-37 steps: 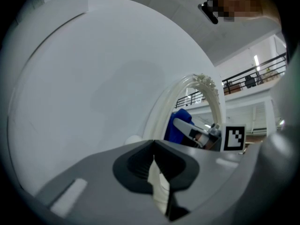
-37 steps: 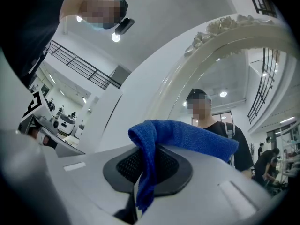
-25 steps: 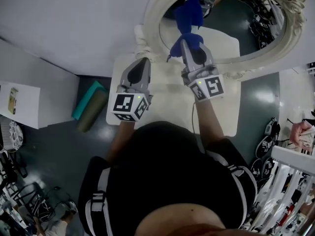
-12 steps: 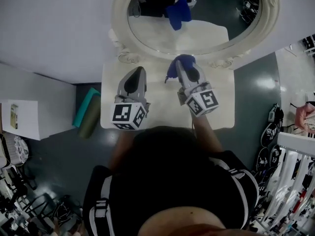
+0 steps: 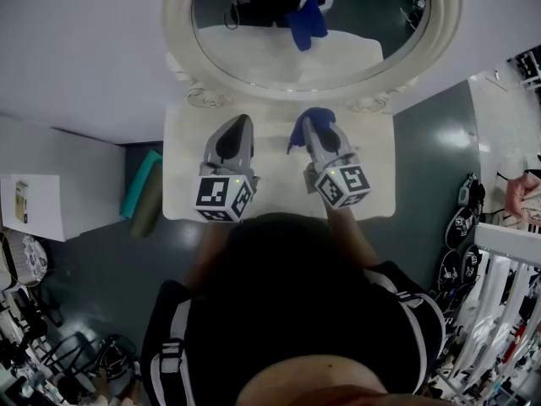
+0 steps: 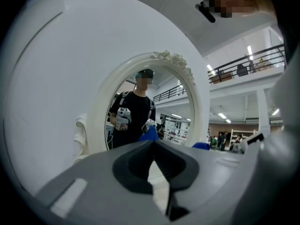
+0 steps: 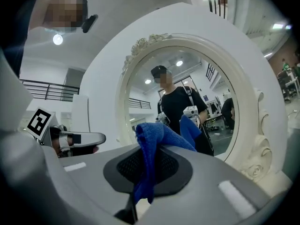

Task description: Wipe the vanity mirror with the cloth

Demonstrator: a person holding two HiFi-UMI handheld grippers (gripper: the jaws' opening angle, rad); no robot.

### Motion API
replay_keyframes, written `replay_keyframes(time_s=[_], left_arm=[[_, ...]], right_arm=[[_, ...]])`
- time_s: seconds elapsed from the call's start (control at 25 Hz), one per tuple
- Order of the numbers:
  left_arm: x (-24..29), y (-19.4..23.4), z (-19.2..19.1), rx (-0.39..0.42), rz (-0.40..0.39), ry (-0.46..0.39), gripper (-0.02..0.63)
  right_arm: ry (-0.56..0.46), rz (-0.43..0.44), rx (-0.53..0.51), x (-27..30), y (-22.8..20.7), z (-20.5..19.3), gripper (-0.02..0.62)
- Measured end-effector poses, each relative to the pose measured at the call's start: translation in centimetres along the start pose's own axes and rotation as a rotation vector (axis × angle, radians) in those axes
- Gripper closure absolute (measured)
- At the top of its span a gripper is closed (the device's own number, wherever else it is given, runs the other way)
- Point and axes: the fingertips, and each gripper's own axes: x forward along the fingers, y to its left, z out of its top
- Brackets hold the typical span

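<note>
Right tongs (image 5: 314,130) clamp blue cloth (image 7: 149,144); left tongs (image 5: 240,123) together, empty; vanity mirror (image 5: 254,53) ahead; white table (image 5: 372,146) beneath.

White wall (image 5: 76,41); dark floor (image 5: 93,260); small white table (image 5: 376,167)

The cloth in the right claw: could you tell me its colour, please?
The cloth is plain blue, clearest in the right gripper view, pinched in the right claw.

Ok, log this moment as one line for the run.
right gripper: shut on cloth | cloth: not touching mirror | left gripper: shut, empty | both: over table
</note>
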Motion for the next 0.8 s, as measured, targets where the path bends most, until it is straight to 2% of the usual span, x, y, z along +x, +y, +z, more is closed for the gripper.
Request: replay_keyframes(time_s=[0.2,0.8], left_arm=[[1.0,-1.7,-1.1,0.003,-0.006,0.014,0.598],[1.0,-2.3,-1.3,0.002,-0.019,0.017,0.598]], right_arm=[[-0.008,-0.001,0.011,-1.1,-1.8,-0.2,0.569],[-0.014,0.0,0.013,-1.3,-1.4,-0.3,0.569]])
